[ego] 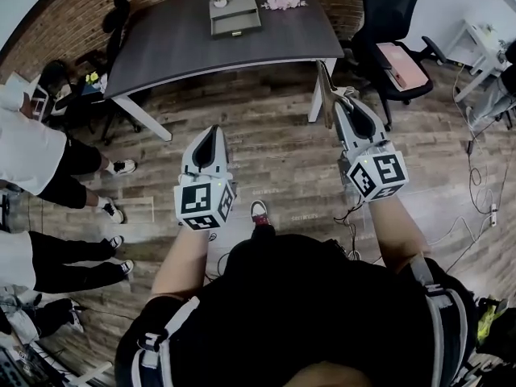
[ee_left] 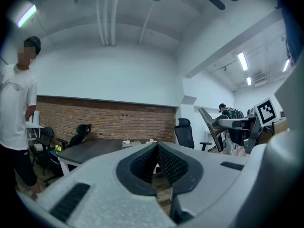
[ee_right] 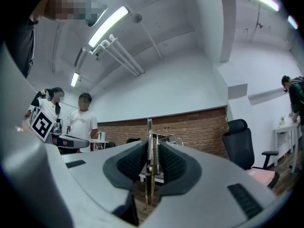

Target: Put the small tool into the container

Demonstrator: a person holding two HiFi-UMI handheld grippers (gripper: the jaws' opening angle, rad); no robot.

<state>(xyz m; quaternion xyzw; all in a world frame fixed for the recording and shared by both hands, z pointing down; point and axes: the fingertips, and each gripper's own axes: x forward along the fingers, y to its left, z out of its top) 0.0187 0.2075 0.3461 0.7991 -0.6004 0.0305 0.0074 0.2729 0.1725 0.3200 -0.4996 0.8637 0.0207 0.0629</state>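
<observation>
we hold the small tool [ee_right: 149, 161] clamped in the right gripper [ee_right: 150, 148]. its pads press on the tool's flat sides, so we see it edge-on: a thin metal piece with a spring beside it. its long axis stands upright, crosswise to the jaws. one end pokes above the pads toward the ceiling and the other hangs below them toward the floor.

the left gripper [ee_left: 156, 148] has its jaws closed tip to tip, with nothing in them.

the container [ego: 235, 14] lies on the table [ego: 177, 51], toward the table's far edge and about midway along it. both grippers are on the table's near side, well short of it. from the right gripper, the container lies ahead and to the left, beyond the table's near right corner.

we judge that the right gripper must carry the tool over the table's near edge. the tool's lower end can then go down into the container.
</observation>
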